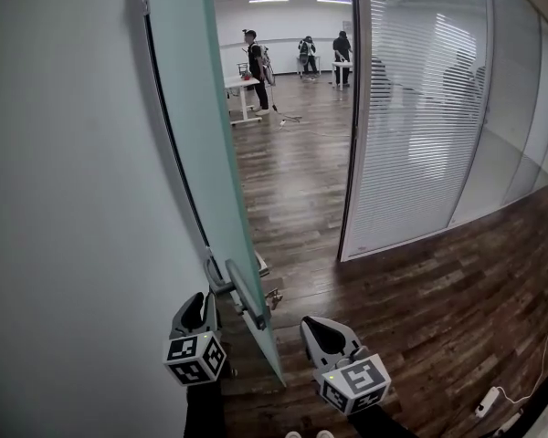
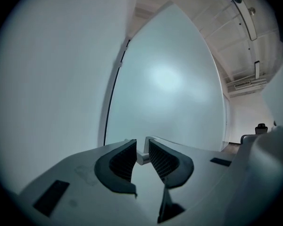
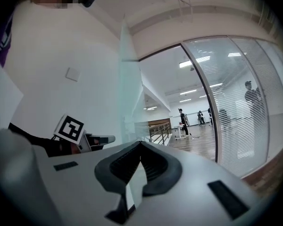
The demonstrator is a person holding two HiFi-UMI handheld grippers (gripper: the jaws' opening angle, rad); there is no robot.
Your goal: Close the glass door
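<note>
Handle peeks, mostly hidden, between parted jaws of left gripper; right gripper closed beside glass door

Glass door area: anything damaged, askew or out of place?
No damage shows. The glass door stands swung open, and what looks like a power strip with its cable lies loose on the wood floor at lower right.

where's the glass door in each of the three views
head view: glass door slants from top centre-left down to between the grippers.
left gripper view: glass door fills the centre, ahead of the jaws.
right gripper view: glass door is a pale, near edge-on strip left of centre.
shared landmark: left gripper, close by the door.
</note>
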